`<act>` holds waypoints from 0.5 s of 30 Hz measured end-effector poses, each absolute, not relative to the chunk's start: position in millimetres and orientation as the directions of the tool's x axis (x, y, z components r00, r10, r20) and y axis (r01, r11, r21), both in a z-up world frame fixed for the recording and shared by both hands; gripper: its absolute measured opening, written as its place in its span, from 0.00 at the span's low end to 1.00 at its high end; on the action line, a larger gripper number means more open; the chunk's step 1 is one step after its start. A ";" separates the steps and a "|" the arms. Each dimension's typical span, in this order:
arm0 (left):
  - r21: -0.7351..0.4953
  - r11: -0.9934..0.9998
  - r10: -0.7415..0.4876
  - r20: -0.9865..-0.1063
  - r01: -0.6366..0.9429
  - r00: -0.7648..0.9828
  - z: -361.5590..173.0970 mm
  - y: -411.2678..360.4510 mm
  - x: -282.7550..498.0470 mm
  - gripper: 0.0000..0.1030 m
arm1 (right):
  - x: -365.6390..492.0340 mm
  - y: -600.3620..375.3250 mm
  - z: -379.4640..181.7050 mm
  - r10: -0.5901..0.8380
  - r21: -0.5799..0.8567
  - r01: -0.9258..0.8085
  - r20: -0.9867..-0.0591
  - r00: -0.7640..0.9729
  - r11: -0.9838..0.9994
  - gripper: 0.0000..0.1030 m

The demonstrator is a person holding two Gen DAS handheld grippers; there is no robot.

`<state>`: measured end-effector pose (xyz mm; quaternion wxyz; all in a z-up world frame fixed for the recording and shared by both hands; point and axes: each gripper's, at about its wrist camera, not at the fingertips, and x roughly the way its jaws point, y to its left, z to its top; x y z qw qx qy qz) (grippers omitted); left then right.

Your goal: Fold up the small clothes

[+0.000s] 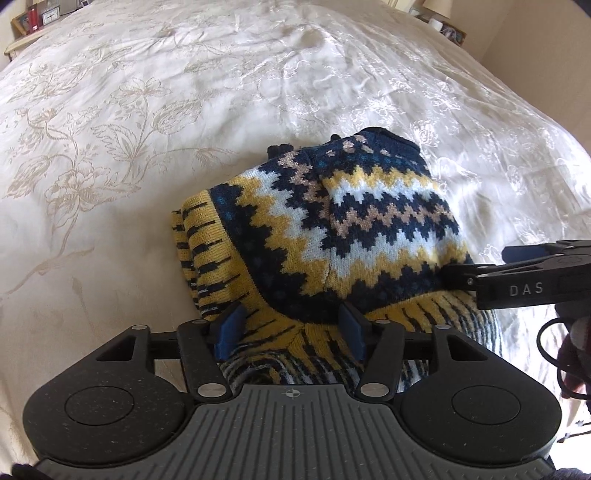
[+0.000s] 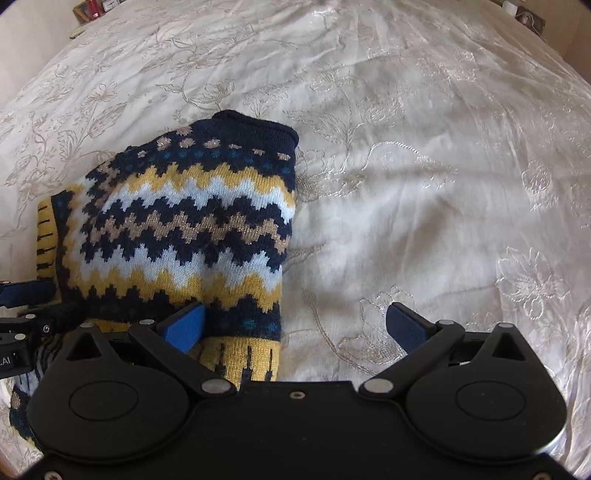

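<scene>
A small knitted sweater [image 1: 332,229] with navy, yellow, pale blue and tan zigzags lies bunched and partly folded on the bed; it also shows in the right wrist view [image 2: 177,229]. My left gripper [image 1: 291,326] is open, its blue pads either side of the sweater's yellow ribbed hem. My right gripper [image 2: 299,325] is open wide at the sweater's right edge, its left pad [image 2: 184,325] against the knit and its right pad over bare bedspread. The right gripper also shows from the side in the left wrist view [image 1: 517,280], touching the sweater's right side.
The white bedspread [image 1: 184,110] with a beige floral pattern spreads all around the sweater. Bedside shelves with small items [image 1: 33,18] stand at the far left corner, and more items [image 1: 443,22] at the far right.
</scene>
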<state>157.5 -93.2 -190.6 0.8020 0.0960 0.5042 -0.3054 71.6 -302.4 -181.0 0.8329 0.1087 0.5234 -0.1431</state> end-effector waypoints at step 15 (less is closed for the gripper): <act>-0.046 0.885 -0.293 -0.828 0.463 0.478 -131.2 -64.9 106.1 0.99 | 41.4 -272.7 -119.3 -0.160 -0.002 0.324 -0.872 0.462 0.946 0.99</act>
